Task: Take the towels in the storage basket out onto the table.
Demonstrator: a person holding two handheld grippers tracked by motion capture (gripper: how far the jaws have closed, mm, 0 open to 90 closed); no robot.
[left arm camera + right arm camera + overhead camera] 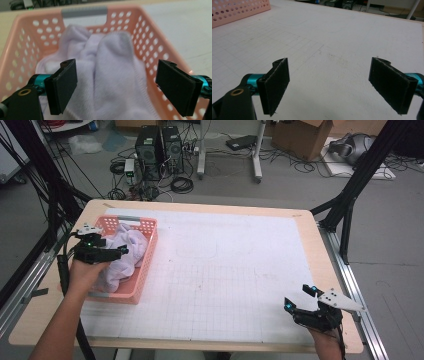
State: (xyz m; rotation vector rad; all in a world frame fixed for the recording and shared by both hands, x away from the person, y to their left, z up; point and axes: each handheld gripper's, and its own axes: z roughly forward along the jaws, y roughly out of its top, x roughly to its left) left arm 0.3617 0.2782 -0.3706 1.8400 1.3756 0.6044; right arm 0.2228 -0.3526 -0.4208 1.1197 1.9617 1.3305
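Cloth (110, 75), white and bunched, is kept in the pink basket (145, 265) at the table's left; the left gripper (117, 87) is spread wide over it for grasping, while the right gripper (332, 87) is held released above the bare mat (230, 270), clear of the reach.

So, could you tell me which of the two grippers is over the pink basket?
The left gripper: jaws open above the white cloth in the pink basket. The right gripper is over bare table.
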